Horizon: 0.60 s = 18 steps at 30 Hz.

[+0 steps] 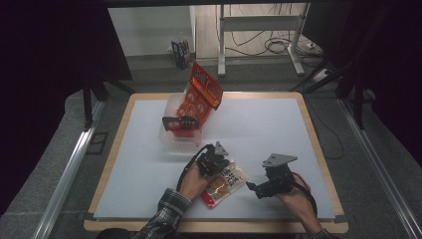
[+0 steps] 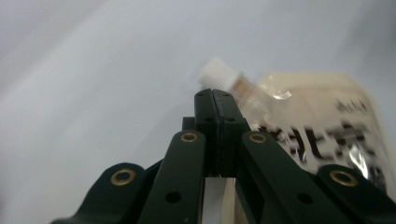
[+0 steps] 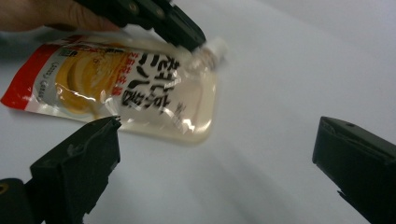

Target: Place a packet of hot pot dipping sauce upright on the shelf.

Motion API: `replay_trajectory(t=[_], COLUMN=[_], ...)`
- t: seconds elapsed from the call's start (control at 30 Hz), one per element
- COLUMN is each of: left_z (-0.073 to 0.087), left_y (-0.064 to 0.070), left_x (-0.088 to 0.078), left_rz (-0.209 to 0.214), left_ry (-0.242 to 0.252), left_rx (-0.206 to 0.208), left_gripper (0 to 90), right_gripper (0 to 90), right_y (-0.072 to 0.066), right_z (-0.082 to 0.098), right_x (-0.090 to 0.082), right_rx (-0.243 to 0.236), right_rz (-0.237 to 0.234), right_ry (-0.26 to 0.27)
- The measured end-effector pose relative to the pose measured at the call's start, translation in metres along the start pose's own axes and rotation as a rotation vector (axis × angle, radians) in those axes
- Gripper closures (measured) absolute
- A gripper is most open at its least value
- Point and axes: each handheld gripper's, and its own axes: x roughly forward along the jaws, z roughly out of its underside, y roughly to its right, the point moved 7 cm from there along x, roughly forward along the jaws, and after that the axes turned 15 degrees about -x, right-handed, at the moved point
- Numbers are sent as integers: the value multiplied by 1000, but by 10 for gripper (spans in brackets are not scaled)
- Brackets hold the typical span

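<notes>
I am seeing the spouted pouch (image 3: 126, 88) lying flat near the table's (image 1: 278, 124) front edge, cap (image 2: 219, 75) aimed away from me, my left gripper (image 2: 213, 95) closing beside that cap while my right gripper (image 3: 215, 140) is gaping empty.

A flat spouted pouch (image 3: 126, 88) lying on the white worktop (image 1: 278, 129) carries large black East Asian characters across its pale face, seen in the right gripper view; they are too blurred to read for certain. A red band down the pouch's left end bears small white lettering, also illegible. In the left gripper view the same black characters (image 2: 322, 140) show partly, blurred. Farther off, a red bag (image 1: 200, 97) standing in a clear tub (image 1: 171, 134) bears round printed motifs and white marks, too small to read.
</notes>
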Motion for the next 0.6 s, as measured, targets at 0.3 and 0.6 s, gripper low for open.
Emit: replay_trajectory(t=[0.3, 0.6], left_z=[4, 7], left_y=[2, -3], left_x=[-6, -32], left_rz=[19, 74], left_ry=[15, 101], left_rx=[33, -7], left_gripper=[881, 836], right_gripper=[4, 4], right_y=[4, 2], right_z=[3, 6], right_x=[-3, 1], right_rx=[10, 10], right_rz=[7, 2], right_ry=[4, -9])
